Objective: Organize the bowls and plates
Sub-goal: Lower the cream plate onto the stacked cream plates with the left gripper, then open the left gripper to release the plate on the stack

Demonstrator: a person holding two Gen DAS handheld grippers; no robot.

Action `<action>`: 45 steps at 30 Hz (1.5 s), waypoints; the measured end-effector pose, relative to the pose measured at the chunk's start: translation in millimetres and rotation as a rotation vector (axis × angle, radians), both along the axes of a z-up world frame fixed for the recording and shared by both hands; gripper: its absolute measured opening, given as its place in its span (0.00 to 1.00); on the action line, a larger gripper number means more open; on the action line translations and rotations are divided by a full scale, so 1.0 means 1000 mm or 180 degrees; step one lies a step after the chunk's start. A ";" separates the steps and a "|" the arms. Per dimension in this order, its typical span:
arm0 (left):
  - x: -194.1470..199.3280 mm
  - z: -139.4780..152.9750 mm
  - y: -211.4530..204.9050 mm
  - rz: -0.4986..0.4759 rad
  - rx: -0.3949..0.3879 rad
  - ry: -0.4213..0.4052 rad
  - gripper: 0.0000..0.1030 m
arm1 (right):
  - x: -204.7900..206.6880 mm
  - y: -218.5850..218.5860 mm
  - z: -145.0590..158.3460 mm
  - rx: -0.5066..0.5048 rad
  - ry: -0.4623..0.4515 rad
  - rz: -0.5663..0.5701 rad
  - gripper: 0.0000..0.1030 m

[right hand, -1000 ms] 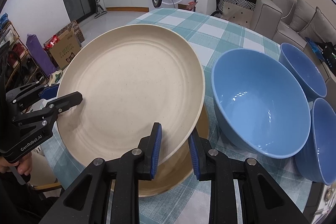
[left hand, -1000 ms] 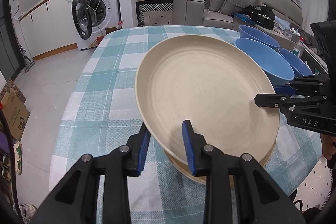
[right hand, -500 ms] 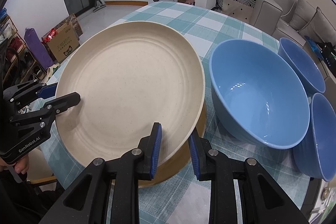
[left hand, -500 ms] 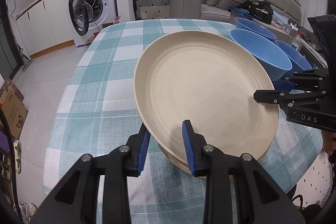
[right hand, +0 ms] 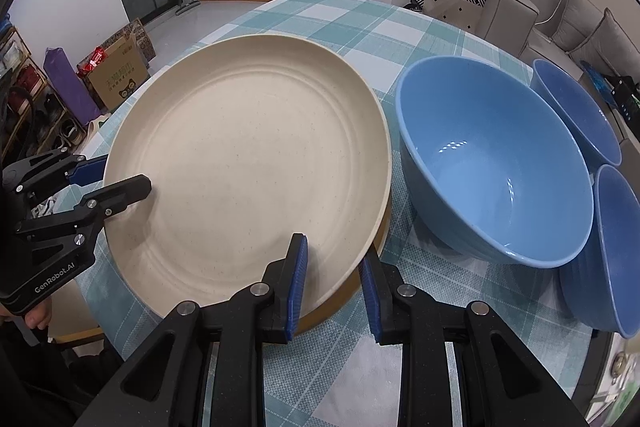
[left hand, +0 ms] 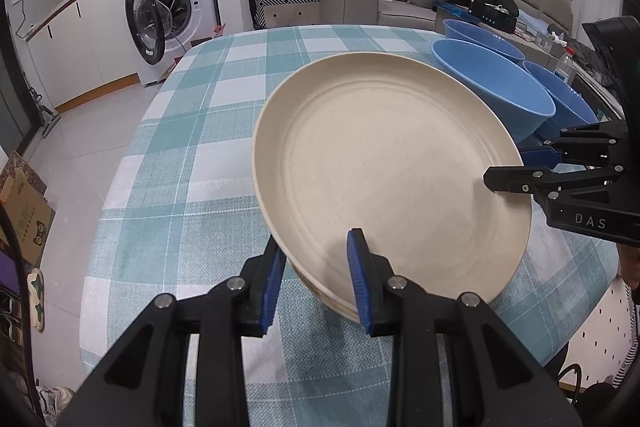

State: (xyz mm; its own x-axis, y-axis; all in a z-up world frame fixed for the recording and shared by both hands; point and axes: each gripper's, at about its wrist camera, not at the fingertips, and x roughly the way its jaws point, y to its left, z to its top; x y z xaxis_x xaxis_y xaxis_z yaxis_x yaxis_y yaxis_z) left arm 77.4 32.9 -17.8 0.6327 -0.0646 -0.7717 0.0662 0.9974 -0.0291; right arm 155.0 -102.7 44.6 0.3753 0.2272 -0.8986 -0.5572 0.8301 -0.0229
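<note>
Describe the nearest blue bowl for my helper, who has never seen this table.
On the checked tablecloth, look just right of the cream plate. The nearest blue bowl sits there, upright and empty. It looks the largest of the three blue bowls, and the only one beside the plate.

Both tools angle downward from opposite sides. The left tool [left hand: 316,267] has its blue pads clamped over a rim; the right tool [right hand: 332,273] grips likewise. A fingertip [right hand: 38,317] curls under the left tool's body.
</note>
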 end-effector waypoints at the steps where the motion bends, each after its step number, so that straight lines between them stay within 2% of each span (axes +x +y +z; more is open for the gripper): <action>1: 0.000 0.000 0.000 0.0000 0.0005 0.0005 0.28 | 0.000 0.000 0.000 -0.0008 0.0003 0.0003 0.25; 24: -0.003 -0.002 -0.002 -0.0097 0.0022 0.0125 0.29 | -0.005 0.005 -0.003 -0.0281 -0.0033 0.0074 0.29; 32: -0.001 -0.007 -0.005 -0.0128 0.0140 0.0223 0.34 | -0.007 0.006 -0.006 -0.0373 -0.0072 0.0150 0.36; 34: -0.001 -0.006 -0.004 -0.0123 0.0129 0.0217 0.43 | -0.007 0.006 -0.006 -0.0406 -0.0083 0.0157 0.36; 45: -0.002 -0.004 0.001 -0.0074 0.0252 0.0161 0.52 | -0.007 0.006 -0.010 -0.0471 -0.0107 0.0194 0.41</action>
State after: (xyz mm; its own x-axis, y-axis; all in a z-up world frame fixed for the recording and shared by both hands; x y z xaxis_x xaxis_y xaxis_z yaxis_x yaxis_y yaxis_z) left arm 75.6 33.6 -21.9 0.5917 -0.0164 -0.8060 0.0899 0.9949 0.0457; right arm 147.7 -96.8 34.4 0.3953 0.1167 -0.9111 -0.6033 0.7809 -0.1618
